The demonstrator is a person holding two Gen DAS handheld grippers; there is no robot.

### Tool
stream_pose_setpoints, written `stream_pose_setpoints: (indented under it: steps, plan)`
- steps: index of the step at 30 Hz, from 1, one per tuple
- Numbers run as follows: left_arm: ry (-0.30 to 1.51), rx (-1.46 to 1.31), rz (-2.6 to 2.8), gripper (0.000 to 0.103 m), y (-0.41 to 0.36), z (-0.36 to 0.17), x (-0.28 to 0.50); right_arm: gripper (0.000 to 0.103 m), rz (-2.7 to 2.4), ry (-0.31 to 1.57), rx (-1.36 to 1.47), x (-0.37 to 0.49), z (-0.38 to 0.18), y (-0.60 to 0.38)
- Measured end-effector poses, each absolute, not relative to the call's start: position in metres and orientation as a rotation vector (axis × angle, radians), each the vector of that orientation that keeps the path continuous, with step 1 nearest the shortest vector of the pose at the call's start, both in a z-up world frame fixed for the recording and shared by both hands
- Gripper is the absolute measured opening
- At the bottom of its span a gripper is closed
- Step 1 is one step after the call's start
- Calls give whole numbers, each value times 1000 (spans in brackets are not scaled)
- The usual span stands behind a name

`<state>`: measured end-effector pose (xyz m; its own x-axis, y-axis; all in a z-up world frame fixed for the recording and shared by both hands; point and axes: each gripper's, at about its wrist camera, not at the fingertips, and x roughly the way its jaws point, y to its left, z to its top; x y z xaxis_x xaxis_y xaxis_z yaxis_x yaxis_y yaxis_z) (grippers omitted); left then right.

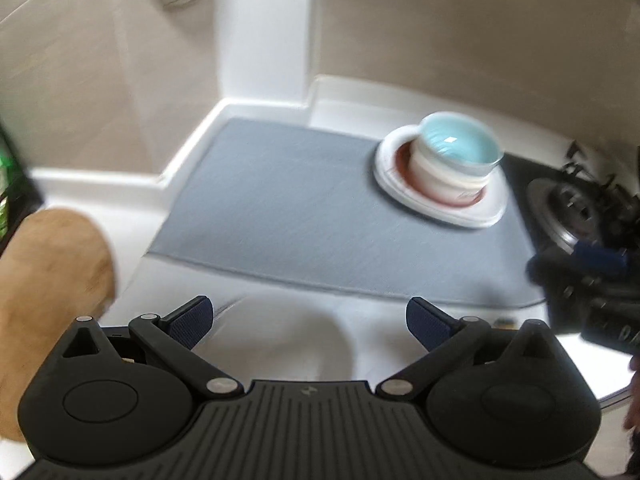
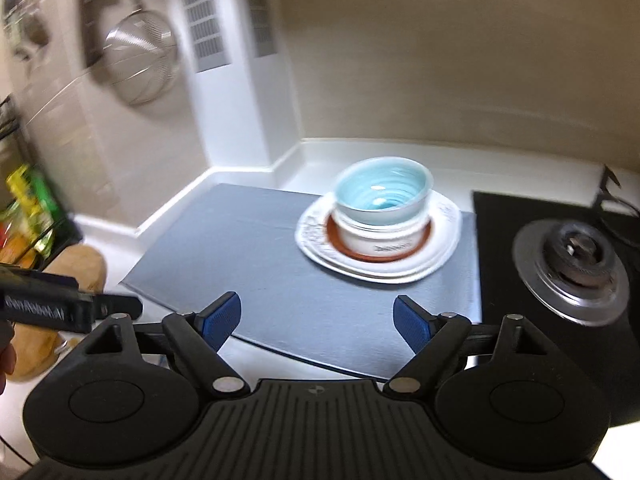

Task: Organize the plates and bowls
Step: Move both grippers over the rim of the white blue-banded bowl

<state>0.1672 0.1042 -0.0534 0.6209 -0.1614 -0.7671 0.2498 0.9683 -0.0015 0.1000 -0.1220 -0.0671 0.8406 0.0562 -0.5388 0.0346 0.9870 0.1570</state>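
A light-blue bowl (image 1: 460, 146) (image 2: 382, 194) sits in a white bowl (image 2: 380, 240), which rests on a red-brown plate (image 2: 336, 240) atop white square plates (image 1: 440, 200) (image 2: 440, 256). The stack stands on a grey mat (image 1: 280, 216) (image 2: 248, 252). My left gripper (image 1: 308, 322) is open and empty, over a white bowl-like shape (image 1: 288, 336) near the mat's front edge. My right gripper (image 2: 318, 320) is open and empty above the mat's front, short of the stack. The right gripper's body shows in the left wrist view at the right edge (image 1: 592, 280).
A gas burner (image 2: 576, 260) (image 1: 568, 208) on a black hob lies right of the mat. A tan rounded object (image 1: 52, 288) (image 2: 80, 268) sits at the left. A metal strainer (image 2: 140, 60) hangs on the wall. White wall pillar (image 1: 264, 40) stands behind the mat.
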Motion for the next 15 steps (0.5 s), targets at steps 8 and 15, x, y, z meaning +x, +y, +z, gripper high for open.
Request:
stream_pose_setpoints:
  steps: [8, 15]
  plan:
    - [876, 89, -153, 103, 154, -59, 169, 87, 91, 586, 71, 110, -69, -68]
    - [893, 93, -157, 103, 176, -68, 175, 87, 113, 581, 16, 110, -70, -39]
